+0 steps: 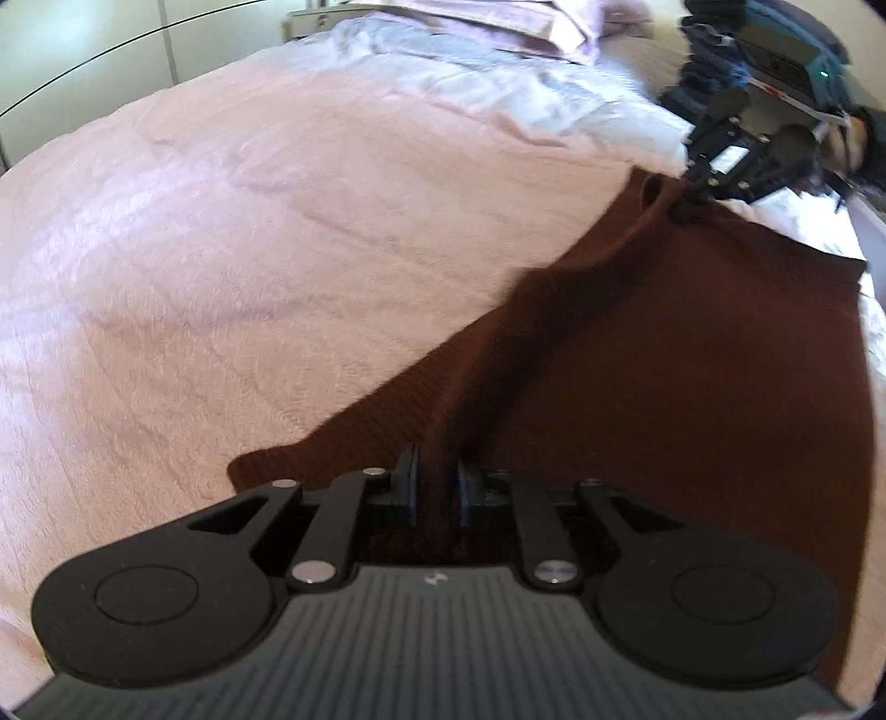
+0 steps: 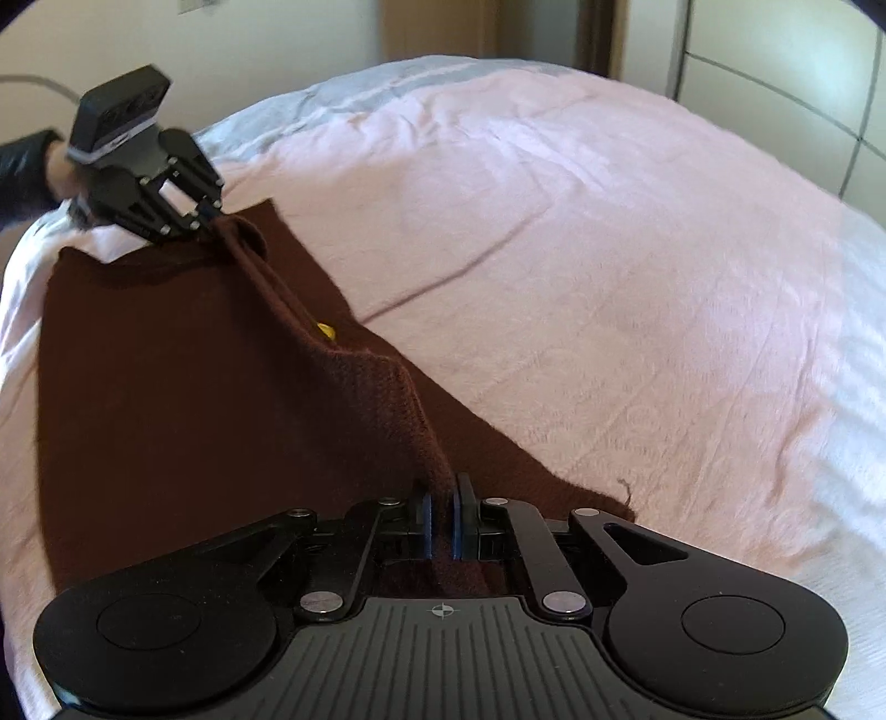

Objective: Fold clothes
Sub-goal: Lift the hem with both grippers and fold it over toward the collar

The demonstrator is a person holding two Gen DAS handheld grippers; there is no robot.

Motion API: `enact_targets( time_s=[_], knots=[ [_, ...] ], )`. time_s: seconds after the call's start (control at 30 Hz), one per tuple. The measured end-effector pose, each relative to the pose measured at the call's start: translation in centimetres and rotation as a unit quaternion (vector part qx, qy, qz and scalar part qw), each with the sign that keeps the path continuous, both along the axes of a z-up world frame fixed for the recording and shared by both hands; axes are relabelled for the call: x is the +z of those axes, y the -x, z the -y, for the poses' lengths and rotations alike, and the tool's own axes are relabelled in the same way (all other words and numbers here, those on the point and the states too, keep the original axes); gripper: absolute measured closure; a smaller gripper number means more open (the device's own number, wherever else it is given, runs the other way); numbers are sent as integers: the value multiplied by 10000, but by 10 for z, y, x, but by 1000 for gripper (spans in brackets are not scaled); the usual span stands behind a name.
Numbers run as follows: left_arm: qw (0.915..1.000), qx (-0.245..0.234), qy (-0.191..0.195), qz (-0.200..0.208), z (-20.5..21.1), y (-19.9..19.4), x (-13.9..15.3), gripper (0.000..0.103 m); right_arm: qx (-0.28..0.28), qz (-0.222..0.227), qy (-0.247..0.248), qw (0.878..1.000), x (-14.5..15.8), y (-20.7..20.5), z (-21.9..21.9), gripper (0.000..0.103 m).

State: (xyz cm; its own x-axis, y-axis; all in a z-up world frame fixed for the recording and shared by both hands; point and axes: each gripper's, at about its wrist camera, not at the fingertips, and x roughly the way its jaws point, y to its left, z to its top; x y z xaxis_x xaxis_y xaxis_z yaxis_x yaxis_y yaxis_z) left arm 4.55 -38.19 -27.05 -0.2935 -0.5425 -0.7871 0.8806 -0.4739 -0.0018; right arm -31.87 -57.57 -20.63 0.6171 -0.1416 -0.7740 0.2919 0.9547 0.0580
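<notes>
A dark brown knitted garment (image 1: 692, 354) lies on a pink bedspread (image 1: 249, 232), and also shows in the right wrist view (image 2: 166, 387). My left gripper (image 1: 437, 482) is shut on one end of its raised edge. My right gripper (image 2: 441, 518) is shut on the other end. The edge is stretched taut between them, lifted off the bed. The right gripper shows at the far end in the left wrist view (image 1: 692, 202); the left gripper shows in the right wrist view (image 2: 213, 219). A small yellow tag (image 2: 325, 331) peeks from under the fold.
The pink bedspread (image 2: 609, 277) spreads wide beside the garment. Pillows (image 1: 498, 27) lie at the head of the bed. White wardrobe doors (image 2: 775, 83) and a wall stand beyond the bed. The bed's edge runs close behind the garment (image 2: 22, 266).
</notes>
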Motion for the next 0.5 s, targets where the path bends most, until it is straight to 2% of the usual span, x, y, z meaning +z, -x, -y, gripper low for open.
enact_targets(
  time_s=[0.1, 0.3, 0.37, 0.43, 0.5],
  knots=[
    [9997, 216, 39, -92, 1, -5, -2, 82, -287, 254, -249, 9990, -1, 8, 5, 98],
    [9987, 446, -11, -242, 1, -14, -3, 82, -865, 788, -752, 9903, 2, 25, 14, 96],
    [9984, 519, 5, -223, -1, -16, -1, 82, -1219, 875, -736, 9859, 2, 30, 19, 92],
    [9979, 607, 44, -206, -4, -19, 3, 82, -1636, 1064, -839, 9772, 2, 36, 27, 90],
    [9973, 709, 94, -186, -8, -23, 8, 77, -2149, 1236, -904, 9646, 6, 45, 32, 87]
  ],
)
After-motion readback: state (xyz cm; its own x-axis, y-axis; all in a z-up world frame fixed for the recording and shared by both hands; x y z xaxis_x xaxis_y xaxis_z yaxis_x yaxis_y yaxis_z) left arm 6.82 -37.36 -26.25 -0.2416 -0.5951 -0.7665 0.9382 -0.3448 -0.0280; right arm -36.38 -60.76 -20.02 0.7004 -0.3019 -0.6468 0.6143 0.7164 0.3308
